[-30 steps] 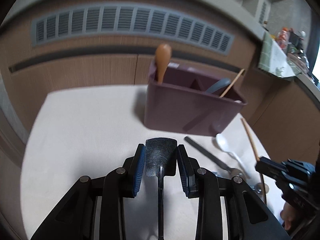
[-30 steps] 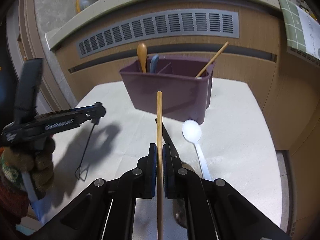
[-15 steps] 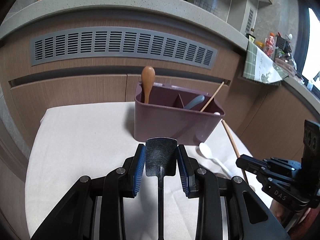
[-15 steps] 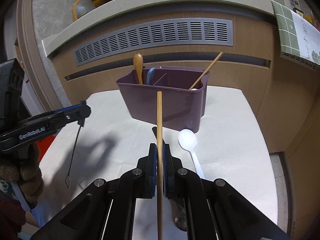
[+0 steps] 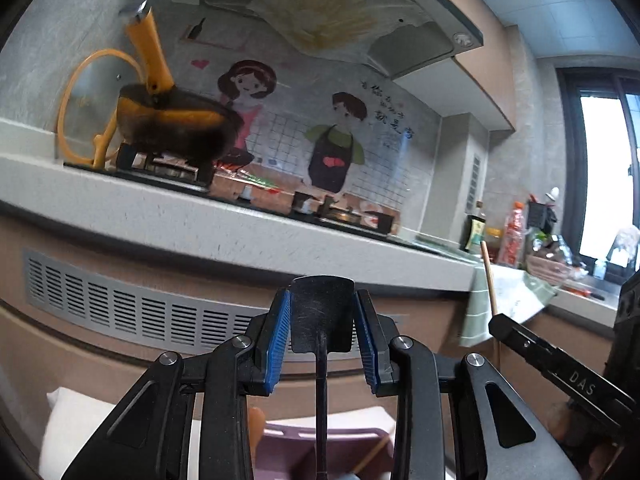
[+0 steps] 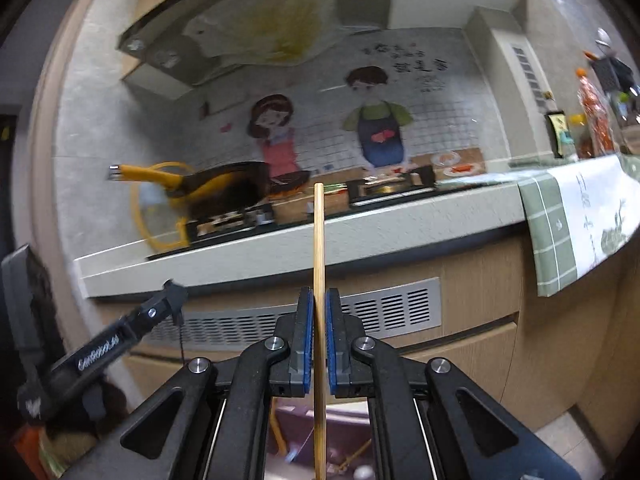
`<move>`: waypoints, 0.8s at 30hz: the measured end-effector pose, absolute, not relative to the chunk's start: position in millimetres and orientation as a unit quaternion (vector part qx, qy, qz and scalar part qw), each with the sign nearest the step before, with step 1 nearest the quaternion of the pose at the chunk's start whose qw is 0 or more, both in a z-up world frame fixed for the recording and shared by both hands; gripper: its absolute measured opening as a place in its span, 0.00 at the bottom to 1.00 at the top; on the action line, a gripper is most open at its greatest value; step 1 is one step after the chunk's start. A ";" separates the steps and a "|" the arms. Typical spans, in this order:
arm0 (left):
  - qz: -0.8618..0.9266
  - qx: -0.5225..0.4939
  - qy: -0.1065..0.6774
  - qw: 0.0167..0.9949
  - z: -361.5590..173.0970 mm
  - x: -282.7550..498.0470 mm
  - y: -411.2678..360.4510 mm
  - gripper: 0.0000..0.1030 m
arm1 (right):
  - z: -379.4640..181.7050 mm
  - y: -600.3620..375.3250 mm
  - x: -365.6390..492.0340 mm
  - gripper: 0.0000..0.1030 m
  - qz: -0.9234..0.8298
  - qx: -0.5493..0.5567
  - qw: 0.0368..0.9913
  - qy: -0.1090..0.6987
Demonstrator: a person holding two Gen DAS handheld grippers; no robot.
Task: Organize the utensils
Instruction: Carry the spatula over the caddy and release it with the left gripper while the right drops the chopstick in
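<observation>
My left gripper (image 5: 322, 340) is shut on a black spatula (image 5: 322, 312), blade up between the blue pads, its thin handle hanging down over the purple utensil caddy (image 5: 320, 446). My right gripper (image 6: 319, 340) is shut on a wooden chopstick (image 6: 319, 240) held upright, its lower end above the caddy (image 6: 320, 436) just below. Both grippers are raised and tilted up, so the caddy shows only at each view's bottom edge. The right gripper also shows in the left wrist view (image 5: 560, 368), and the left gripper in the right wrist view (image 6: 120, 340).
A kitchen counter (image 5: 240, 224) with a stove and a yellow-handled pan (image 5: 172, 116) runs across behind. A green checked cloth (image 6: 568, 232) hangs over the counter's right end. White table covering (image 5: 68, 420) shows beside the caddy.
Both grippers have risen and tilted up, moving in over the caddy. The tabletop, white spoon and knife have dropped out of view. Each grip is unchanged.
</observation>
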State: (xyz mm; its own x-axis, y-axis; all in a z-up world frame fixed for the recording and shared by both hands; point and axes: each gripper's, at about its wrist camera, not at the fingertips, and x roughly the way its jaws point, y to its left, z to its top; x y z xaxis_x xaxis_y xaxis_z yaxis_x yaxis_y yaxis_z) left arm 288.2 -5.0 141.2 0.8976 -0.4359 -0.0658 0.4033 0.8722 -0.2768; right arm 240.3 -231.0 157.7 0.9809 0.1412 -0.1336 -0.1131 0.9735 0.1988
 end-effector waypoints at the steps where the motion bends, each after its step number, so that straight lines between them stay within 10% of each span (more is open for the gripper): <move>1: -0.218 -0.133 0.068 0.964 136.9 295.3 -5.6 0.32 | 145.5 -230.3 258.9 0.05 0.055 0.103 0.990 0.078; 24: -0.219 -0.171 0.166 0.946 52.1 359.9 -12.2 0.35 | 62.3 -235.7 306.7 0.15 0.059 0.099 0.983 0.146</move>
State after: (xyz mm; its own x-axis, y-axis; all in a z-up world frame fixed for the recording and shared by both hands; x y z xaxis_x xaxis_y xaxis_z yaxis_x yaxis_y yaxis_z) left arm 359.9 -12.2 52.1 0.8483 -0.4721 -0.2398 0.3586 0.8455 -0.3957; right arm 306.7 -235.7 62.3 0.9504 0.1444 -0.2755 -0.0867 0.9736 0.2113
